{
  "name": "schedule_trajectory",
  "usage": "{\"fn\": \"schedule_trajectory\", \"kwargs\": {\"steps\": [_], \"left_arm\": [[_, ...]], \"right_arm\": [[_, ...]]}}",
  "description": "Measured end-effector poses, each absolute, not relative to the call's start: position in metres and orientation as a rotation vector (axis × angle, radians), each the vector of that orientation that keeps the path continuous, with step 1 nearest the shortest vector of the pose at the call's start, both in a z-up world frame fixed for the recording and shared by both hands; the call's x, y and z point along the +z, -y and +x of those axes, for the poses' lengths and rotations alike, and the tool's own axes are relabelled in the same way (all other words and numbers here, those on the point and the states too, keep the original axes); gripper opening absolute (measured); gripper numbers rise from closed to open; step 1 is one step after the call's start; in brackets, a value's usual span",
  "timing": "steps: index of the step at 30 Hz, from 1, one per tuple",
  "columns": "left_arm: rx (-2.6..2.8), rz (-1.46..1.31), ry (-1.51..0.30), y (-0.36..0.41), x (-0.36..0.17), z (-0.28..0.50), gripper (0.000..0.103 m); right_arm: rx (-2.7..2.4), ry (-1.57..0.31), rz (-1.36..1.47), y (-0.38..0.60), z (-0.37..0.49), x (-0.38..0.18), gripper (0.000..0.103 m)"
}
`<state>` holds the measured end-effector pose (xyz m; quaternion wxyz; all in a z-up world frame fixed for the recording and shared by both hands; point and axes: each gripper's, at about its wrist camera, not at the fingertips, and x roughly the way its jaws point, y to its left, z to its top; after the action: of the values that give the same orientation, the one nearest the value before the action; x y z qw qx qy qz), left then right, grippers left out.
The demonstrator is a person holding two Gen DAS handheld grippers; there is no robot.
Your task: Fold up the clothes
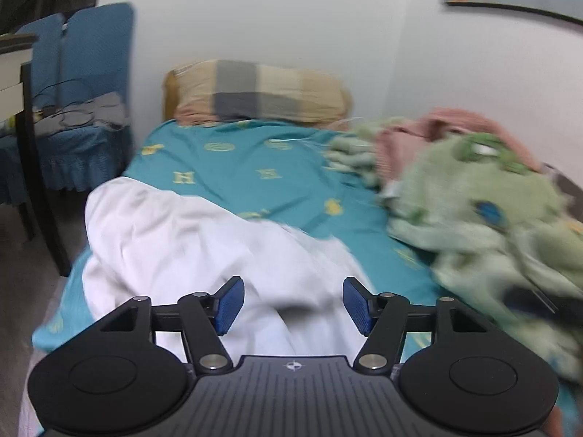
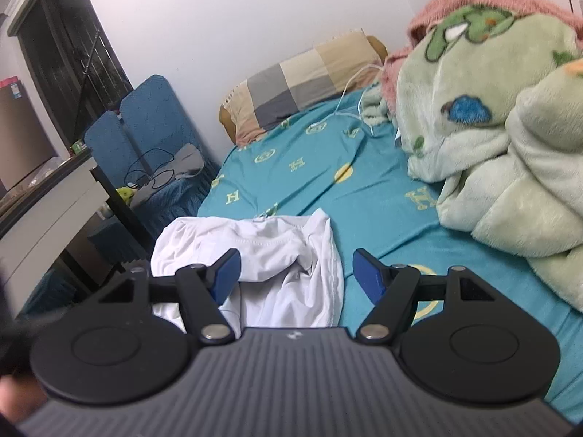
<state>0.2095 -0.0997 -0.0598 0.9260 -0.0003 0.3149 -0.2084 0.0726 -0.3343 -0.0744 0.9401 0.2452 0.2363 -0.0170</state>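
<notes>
You are holding two grippers over one bed covered by a teal sheet [image 2: 364, 189] with yellow motifs. One white garment [image 2: 255, 255] is lying crumpled on the sheet near the bed's left edge, directly ahead of both cameras.

Your left gripper [image 1: 293, 304] is standing released: its two blue pads [image 1: 229, 304] are parted, with white cloth showing beneath the gap but nothing pinched between them. The left view is blurred.

Your right gripper [image 2: 296, 278] is likewise standing released, its two blue pads [image 2: 226, 276] spread wide. The garment's right edge is lying below and between them, and neither pad is pressing on it.

One checked pillow [image 2: 302, 83] is resting at the head of the bed against the wall. One pale green fleece blanket [image 2: 492, 153] with printed figures is lying heaped along the right side, with one pink blanket [image 2: 473, 3] bunched behind it. One white cable [image 2: 349, 105] is trailing across the sheet near the pillow.

Two blue-covered chairs [image 2: 145, 127] are standing beside the bed at the left, holding grey cloth and a dark cord.
</notes>
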Motion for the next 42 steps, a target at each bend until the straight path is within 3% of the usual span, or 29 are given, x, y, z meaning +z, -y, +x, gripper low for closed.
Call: {"fn": "schedule_trajectory", "kwargs": {"steps": [7,14,18,26,31,35,40,42], "left_arm": [[-0.242,0.014,-0.744,0.130,-0.085,0.339,0.063],[-0.173,0.112,-0.800,0.138,-0.118,0.374,0.056],[-0.193,0.137,-0.772,0.134,-0.119,0.362,0.003],[-0.326,0.236,-0.502,0.117,-0.056,0.238,0.002],[-0.392,0.143,-0.457,0.089,-0.020,0.134,0.002],[-0.412,0.101,-0.465,0.070,-0.021,0.068,0.002],[-0.392,0.079,-0.501,0.049,-0.043,0.043,0.002],[-0.385,0.068,-0.516,0.043,-0.049,0.046,0.002]], "right_arm": [[-0.029,-0.514,0.531,0.338,0.085,-0.089,0.071],[-0.019,-0.561,0.554,0.339,0.100,-0.105,0.071],[-0.015,-0.559,0.552,0.338,0.100,-0.106,0.071],[-0.048,-0.510,0.524,0.339,0.092,-0.097,0.071],[-0.058,-0.480,0.524,0.342,0.084,-0.089,0.071],[-0.023,-0.462,0.507,0.340,0.075,-0.079,0.071],[0.095,-0.520,0.477,0.326,0.068,-0.072,0.071],[0.147,-0.556,0.475,0.319,0.070,-0.070,0.062]]}}
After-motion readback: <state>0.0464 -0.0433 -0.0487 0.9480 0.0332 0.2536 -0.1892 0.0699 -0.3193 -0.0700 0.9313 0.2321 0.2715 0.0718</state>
